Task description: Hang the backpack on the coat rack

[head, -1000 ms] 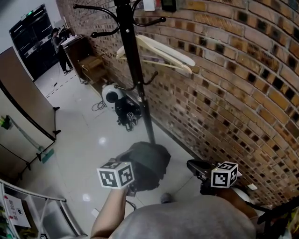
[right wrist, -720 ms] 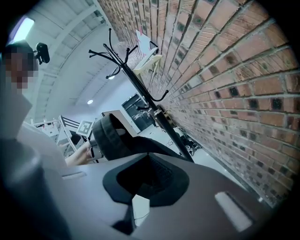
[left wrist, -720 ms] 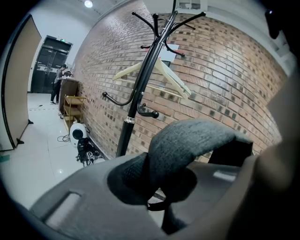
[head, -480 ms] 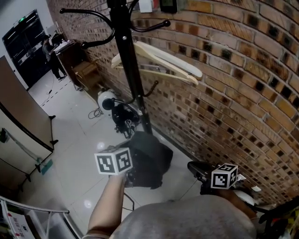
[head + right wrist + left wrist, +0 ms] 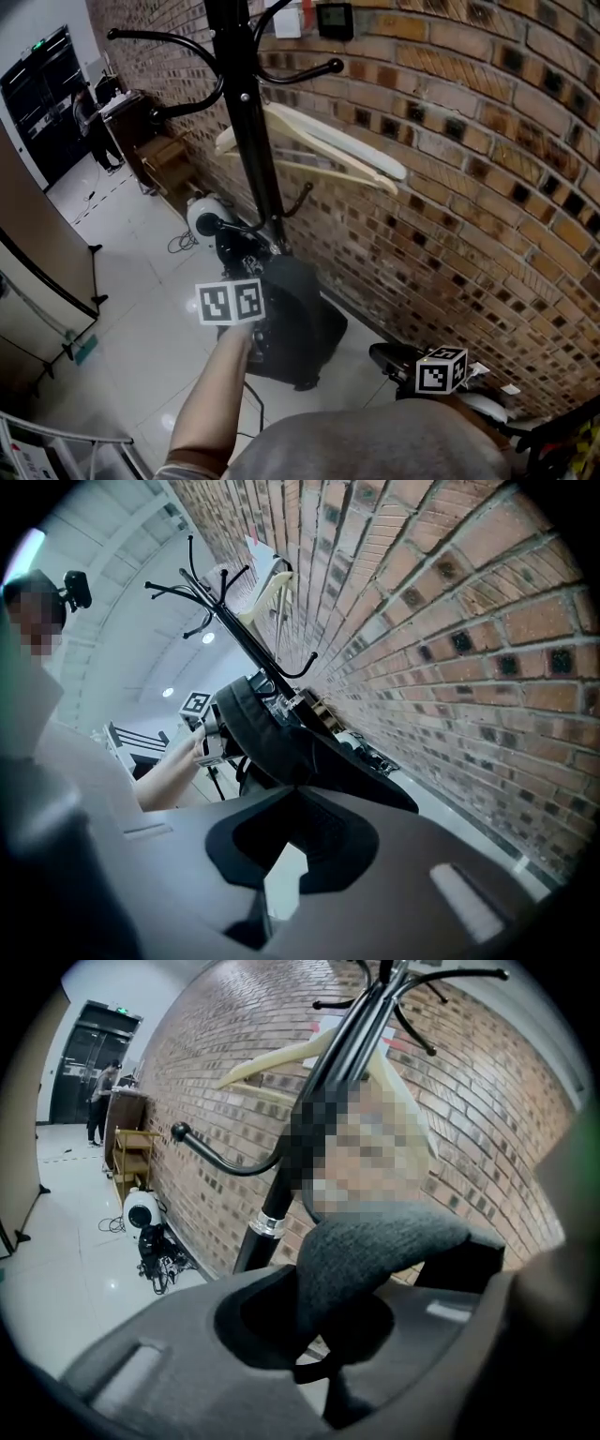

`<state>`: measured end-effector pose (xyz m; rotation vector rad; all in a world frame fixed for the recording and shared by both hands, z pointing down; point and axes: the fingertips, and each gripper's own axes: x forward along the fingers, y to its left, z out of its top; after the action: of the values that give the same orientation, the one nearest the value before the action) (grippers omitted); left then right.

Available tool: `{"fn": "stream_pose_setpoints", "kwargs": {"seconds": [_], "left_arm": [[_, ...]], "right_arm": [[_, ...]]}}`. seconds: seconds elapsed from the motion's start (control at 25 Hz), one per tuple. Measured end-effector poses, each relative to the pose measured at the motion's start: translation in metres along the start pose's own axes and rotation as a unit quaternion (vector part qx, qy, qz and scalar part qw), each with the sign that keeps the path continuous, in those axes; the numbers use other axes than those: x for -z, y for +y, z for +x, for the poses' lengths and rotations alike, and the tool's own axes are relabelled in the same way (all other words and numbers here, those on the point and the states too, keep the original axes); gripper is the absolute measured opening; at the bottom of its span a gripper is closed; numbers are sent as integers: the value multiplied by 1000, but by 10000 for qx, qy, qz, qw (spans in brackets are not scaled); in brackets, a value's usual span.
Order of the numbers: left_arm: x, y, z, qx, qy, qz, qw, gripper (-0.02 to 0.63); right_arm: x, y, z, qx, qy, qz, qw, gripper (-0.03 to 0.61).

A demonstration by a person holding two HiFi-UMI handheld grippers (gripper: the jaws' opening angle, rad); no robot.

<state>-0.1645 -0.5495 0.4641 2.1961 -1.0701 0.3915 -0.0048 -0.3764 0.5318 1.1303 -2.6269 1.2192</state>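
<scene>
Backpack (image 5: pixel 295 323) hangs beside the coat rack (image 5: pixel 246 141) pole, being carried up to it — left claw (image 5: pixel 328 1307) clamped on its grey loop (image 5: pixel 375 1241), right claw (image 5: pixel 291 846) on a black strap (image 5: pixel 281 742). Next, I judge, the loop goes up over a hook (image 5: pixel 323 67).

In the head view the coat rack (image 5: pixel 246 141) is cut off at 12 o'clock, and its foot is hidden behind the backpack (image 5: pixel 302 319). The jaws of the left claw (image 5: pixel 253 337) are covered by its marker cube (image 5: pixel 231 303). The person (image 5: pixel 91 117) at 10 o'clock is too small to be made out, as is the wall display's (image 5: pixel 335 17) reading. In the left gripper view part of the rack and the hanger (image 5: pixel 262 1065) is blurred over. Only a grey strap of the backpack is seen, the rest being hidden below the claw. In the right gripper view the backpack's lower end is masked at 6 o'clock by the right claw (image 5: pixel 295 803).
</scene>
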Motion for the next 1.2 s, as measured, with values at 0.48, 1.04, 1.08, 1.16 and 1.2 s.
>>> {"fn": "stream_pose_setpoints", "kwargs": {"seconds": [0.48, 1.04, 1.08, 1.16, 1.2], "left_arm": [[15, 28, 46, 78, 530, -484, 9974, 28], [63, 50, 70, -254, 638, -87, 9976, 28], [65, 50, 70, -258, 608, -18, 9978, 28], [67, 50, 71, -211, 540, 90, 9983, 29], [68, 50, 72, -163, 507, 135, 9985, 29]], "right_arm": [[-2, -21, 0, 144, -89, 254, 9995, 0], [3, -32, -2, 151, -70, 362, 9992, 0], [5, -32, -2, 146, -51, 370, 9992, 0], [6, -32, -1, 135, -21, 376, 9992, 0], [6, -32, -1, 131, -14, 375, 9992, 0]]}}
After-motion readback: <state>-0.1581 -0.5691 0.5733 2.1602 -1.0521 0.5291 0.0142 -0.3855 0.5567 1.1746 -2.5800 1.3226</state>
